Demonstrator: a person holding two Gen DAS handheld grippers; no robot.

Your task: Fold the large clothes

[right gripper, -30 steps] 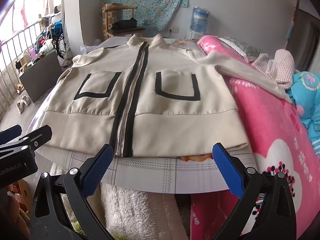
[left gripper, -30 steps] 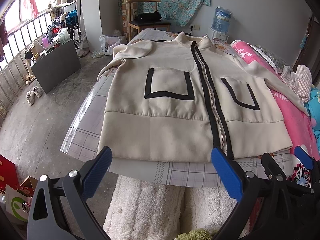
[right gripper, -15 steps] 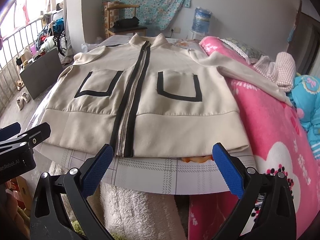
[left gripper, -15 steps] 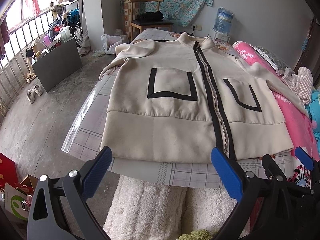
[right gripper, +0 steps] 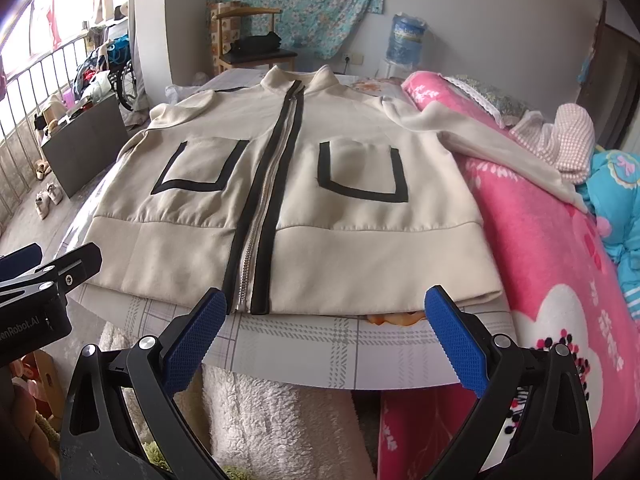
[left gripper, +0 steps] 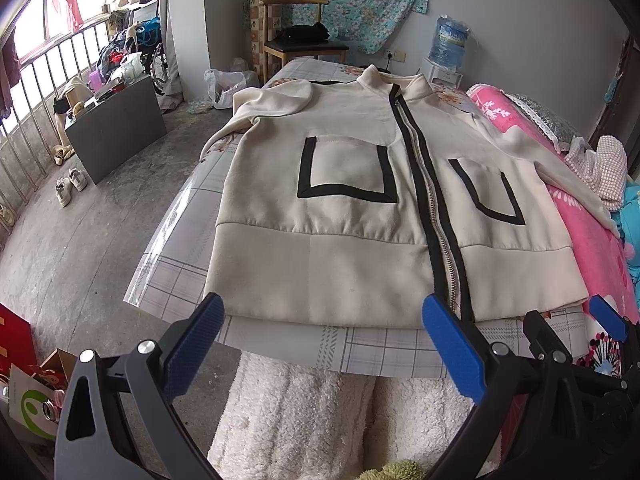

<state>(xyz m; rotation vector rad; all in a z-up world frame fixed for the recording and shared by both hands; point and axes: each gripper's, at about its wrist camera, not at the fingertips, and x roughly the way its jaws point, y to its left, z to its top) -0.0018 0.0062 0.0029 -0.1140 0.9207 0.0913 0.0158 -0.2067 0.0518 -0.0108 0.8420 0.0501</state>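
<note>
The cream zip-up jacket [left gripper: 360, 216] lies flat, front up, zipper closed, on the tabletop [left gripper: 380, 344] w/ checked cover; its right sleeve rests on the pink blanket [right gripper: 560, 264]. The left hand-held gripper [left gripper: 320, 336] and right hand-held gripper [right gripper: 326, 332] both stand wide apart, holding nothing, near the jacket hem

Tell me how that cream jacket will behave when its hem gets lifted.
The cream jacket looks soft and floppy: its sleeve drapes over the pink blanket. The thick hem band and zipper likely add weight, so expect sagging.
</note>
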